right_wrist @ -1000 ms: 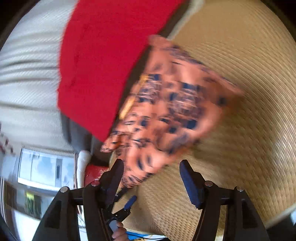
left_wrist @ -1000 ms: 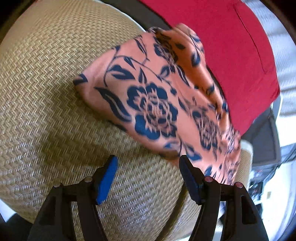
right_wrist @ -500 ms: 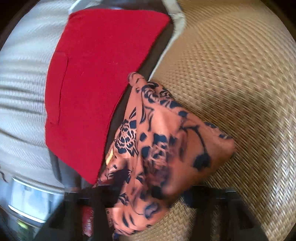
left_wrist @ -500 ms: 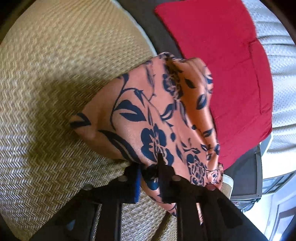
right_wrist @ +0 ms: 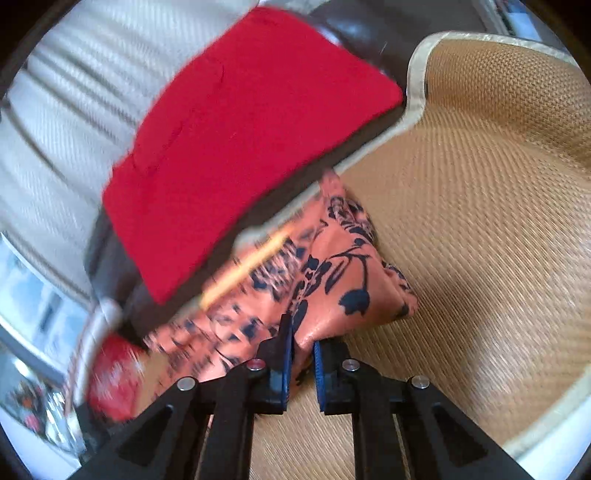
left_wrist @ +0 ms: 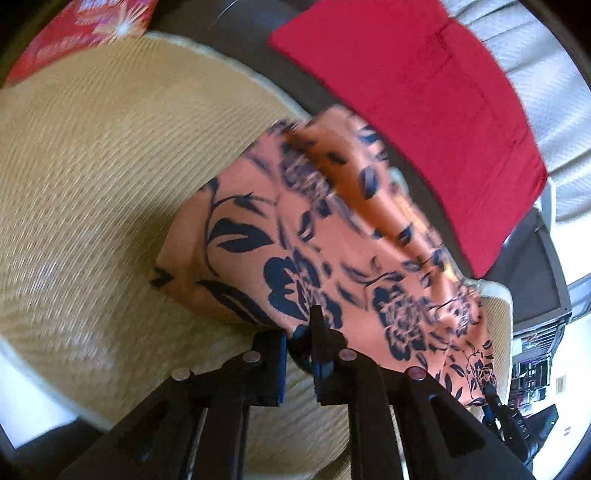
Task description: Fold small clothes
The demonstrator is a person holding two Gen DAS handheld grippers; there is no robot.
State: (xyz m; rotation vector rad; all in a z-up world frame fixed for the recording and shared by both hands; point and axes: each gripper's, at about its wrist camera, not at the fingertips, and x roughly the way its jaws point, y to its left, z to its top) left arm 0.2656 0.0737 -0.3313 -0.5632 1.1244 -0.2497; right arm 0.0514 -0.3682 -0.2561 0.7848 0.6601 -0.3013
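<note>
An orange garment with a dark blue flower print (left_wrist: 314, 236) lies bunched on a woven straw mat (left_wrist: 92, 206), and its far part hangs over the mat's edge. My left gripper (left_wrist: 300, 334) is shut on its near edge. In the right wrist view the same garment (right_wrist: 332, 280) is pinched at its near edge by my right gripper (right_wrist: 302, 345), which is shut on it. Both views are motion-blurred.
A folded red cloth (left_wrist: 424, 110) lies on a dark surface beyond the mat and shows in the right wrist view (right_wrist: 236, 136) too. A white ribbed cover (right_wrist: 74, 92) is behind it. A red printed box (left_wrist: 81, 26) sits at the mat's far left.
Both grippers were open near the garment a second ago. They closed on its near edge half a second ago and now hold it; the cloth has shifted and lifted slightly.
</note>
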